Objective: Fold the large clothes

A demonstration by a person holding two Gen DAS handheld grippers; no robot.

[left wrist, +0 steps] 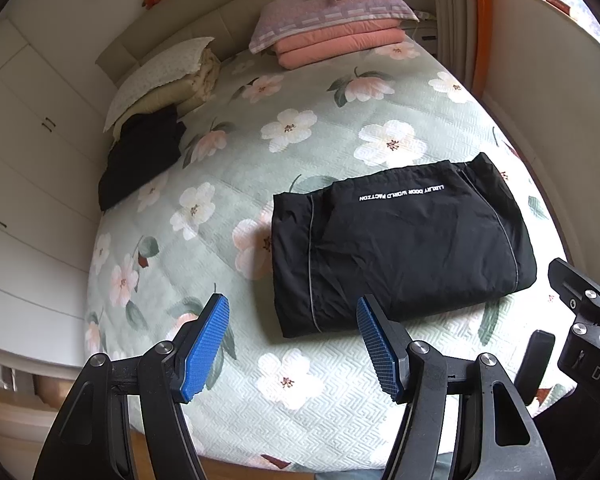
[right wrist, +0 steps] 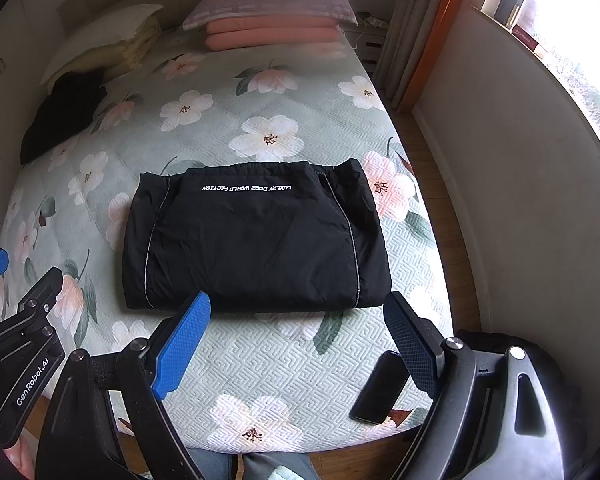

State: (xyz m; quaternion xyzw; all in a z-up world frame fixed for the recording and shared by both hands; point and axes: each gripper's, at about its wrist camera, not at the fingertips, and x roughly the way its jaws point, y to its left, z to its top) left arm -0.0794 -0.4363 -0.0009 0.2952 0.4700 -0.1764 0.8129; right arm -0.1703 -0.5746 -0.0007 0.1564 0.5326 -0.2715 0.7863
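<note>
I see the folded black nylon jacket [right wrist: 256, 236] on the floral green quilted bed [right wrist: 284, 364], just ahead of my right gripper [right wrist: 300, 344] and ahead-right of my left gripper [left wrist: 294, 346]; both jaws apart, empty.

Two black garments [right wrist: 256, 240] [right wrist: 62, 114], two pillows [right wrist: 276, 0] [right wrist: 100, 46].

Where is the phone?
The phone lies on the bed's near edge, right of the right gripper in the right wrist view, nearer than the folded black jacket.
</note>
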